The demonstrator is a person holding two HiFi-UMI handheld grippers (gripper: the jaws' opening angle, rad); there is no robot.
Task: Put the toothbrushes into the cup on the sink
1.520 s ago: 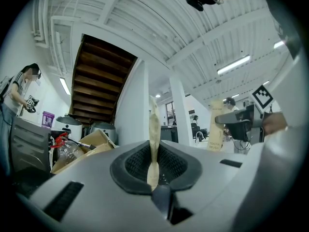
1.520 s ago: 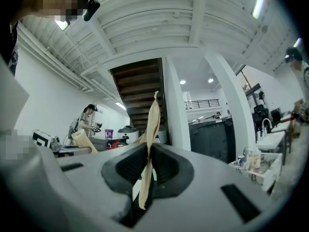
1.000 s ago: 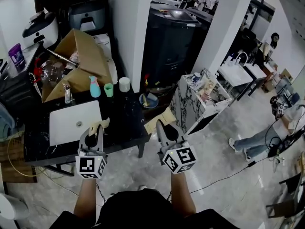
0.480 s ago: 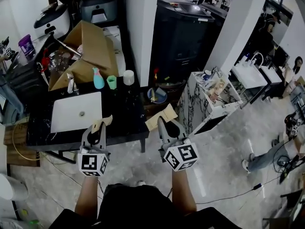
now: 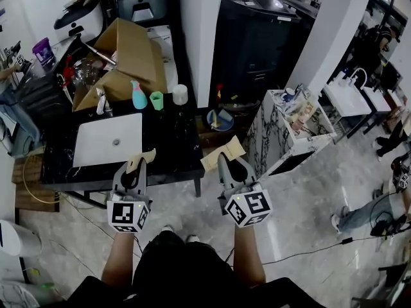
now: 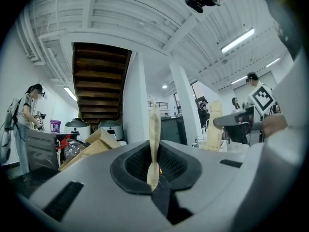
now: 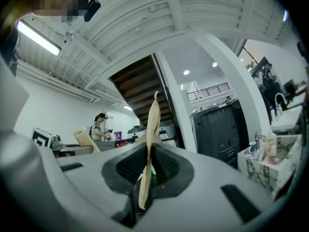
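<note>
Each gripper holds a flat tan paper toothbrush packet. In the head view my left gripper (image 5: pixel 131 171) is shut on its packet (image 5: pixel 142 158) over the front edge of the black counter, just in front of the white sink (image 5: pixel 90 147). My right gripper (image 5: pixel 226 163) is shut on the second packet (image 5: pixel 222 154), off the counter's right end above the floor. A green cup (image 5: pixel 157 100) and a white cup (image 5: pixel 180 94) stand behind the sink. Seen edge-on, one packet (image 6: pixel 154 139) stands pinched in the left gripper (image 6: pixel 153 175), the other (image 7: pixel 150 144) in the right gripper (image 7: pixel 144 190).
A blue spray bottle (image 5: pixel 138 95) and a faucet (image 5: pixel 99 101) stand behind the sink. An open cardboard box (image 5: pixel 128 53) fills the counter's back. A marble-patterned cabinet (image 5: pixel 282 133) stands at the right, a white pillar (image 5: pixel 199 37) behind the cups. People stand at the room's far edges.
The head view has shifted, so the counter and sink now sit farther right and higher in frame. Both grippers keep their packets and hold nearly the same pose.
</note>
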